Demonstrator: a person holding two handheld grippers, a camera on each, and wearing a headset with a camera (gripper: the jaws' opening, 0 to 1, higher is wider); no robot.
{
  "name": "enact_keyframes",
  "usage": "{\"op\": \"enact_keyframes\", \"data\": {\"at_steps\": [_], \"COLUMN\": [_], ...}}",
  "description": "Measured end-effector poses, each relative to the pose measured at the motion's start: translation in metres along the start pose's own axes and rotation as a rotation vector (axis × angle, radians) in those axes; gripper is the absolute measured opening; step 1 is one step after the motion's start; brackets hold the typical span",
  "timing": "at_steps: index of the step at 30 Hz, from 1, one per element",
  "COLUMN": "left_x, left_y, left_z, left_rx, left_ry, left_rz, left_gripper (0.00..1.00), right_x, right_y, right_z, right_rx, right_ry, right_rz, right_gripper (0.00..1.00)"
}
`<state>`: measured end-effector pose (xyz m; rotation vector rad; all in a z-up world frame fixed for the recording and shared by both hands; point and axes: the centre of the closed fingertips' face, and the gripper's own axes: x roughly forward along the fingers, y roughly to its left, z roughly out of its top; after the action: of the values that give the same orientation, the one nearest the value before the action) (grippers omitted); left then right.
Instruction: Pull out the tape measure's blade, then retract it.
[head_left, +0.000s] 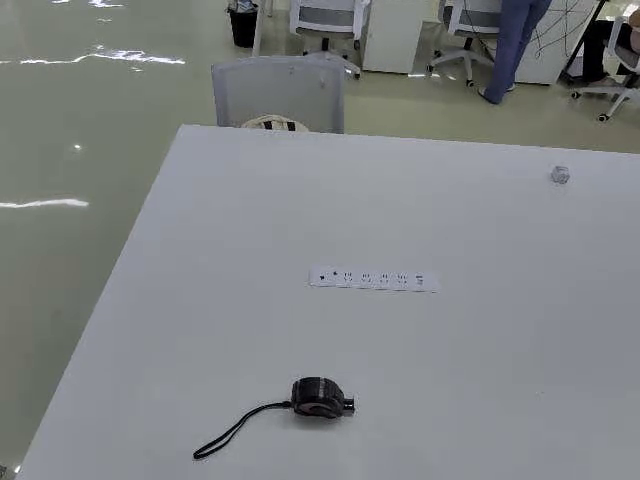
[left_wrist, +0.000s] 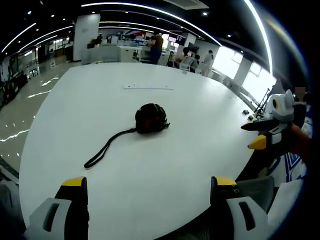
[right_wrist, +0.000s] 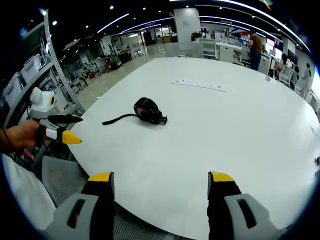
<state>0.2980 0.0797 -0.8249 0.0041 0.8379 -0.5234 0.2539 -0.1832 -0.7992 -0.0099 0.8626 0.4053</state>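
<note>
The white tabletop (head_left: 450, 200) takes up most of your head view, with its near edge cut off by the bottom of the picture. Beyond its far edge stands a grey chair (head_left: 278, 92), its lower half hidden by the tabletop. Farther back, a person (head_left: 510, 40) in blue trousers is cut off at the top.

Your left gripper (left_wrist: 149, 181) hangs off the near edge, jaws spread wide and holding nothing. Your right gripper (right_wrist: 161, 176) is the same: yellow-tipped jaws well apart, empty, clear of the tabletop.

A long white strip (head_left: 373, 279) lies flat mid-tabletop. It carries a row of dark marks, too small to read.

The tape measure (head_left: 319, 397) sits near you, well apart from both grippers, black with a reddish face. Its blade is not drawn out, and any brand on the case is too small to make out. Its black wrist strap (head_left: 235, 432) trails off to the left.

A small round object (head_left: 559, 175) sits far right, too blurred to identify.
</note>
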Motion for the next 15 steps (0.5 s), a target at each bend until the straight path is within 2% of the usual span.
{"op": "enact_keyframes", "data": {"at_steps": [15], "left_x": [-0.013], "left_y": [0.012], "left_z": [-0.007], "left_rx": [-0.037], "left_ry": [-0.002], "left_rz": [0.022], "left_gripper": [1.00], "right_x": [-0.010], "right_y": [-0.001], "right_z": [-0.003], "right_rx": [0.004], "right_ry": [-0.002], "right_rz": [-0.008], "right_gripper": [0.81]}}
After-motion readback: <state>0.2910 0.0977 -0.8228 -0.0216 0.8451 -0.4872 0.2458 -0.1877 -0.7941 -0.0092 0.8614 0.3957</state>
